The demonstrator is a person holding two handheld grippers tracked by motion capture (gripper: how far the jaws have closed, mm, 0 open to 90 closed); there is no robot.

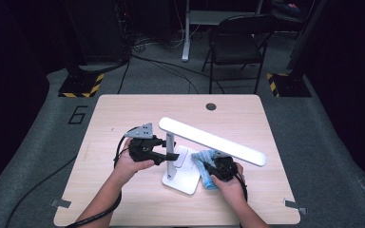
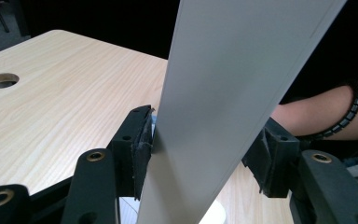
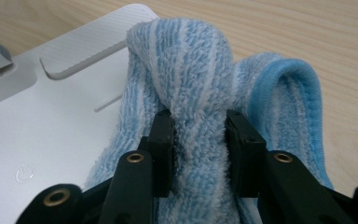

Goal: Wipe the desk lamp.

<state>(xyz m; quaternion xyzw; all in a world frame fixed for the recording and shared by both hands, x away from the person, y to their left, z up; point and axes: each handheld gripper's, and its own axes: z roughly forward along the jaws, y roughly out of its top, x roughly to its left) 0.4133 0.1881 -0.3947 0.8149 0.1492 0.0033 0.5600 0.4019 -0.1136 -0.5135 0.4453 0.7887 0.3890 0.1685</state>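
Centre frame, the desk lamp (image 1: 190, 156) stands on the bench (image 1: 123, 118). Right gripper (image 1: 218, 170) jaws pinch the blue towel (image 3: 191, 93); wipe the base flat while left gripper (image 1: 164, 151) jaws, loosely astride the post, steady it.

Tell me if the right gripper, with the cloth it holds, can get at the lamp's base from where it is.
Probably yes. The right gripper is shut on the blue striped cloth, which already lies partly over the edge of the lamp's white base. Nothing lies between them; the lamp head passes above.

black gripper (image 1: 171, 156), brass screws, beaded wristband (image 2: 349, 112)
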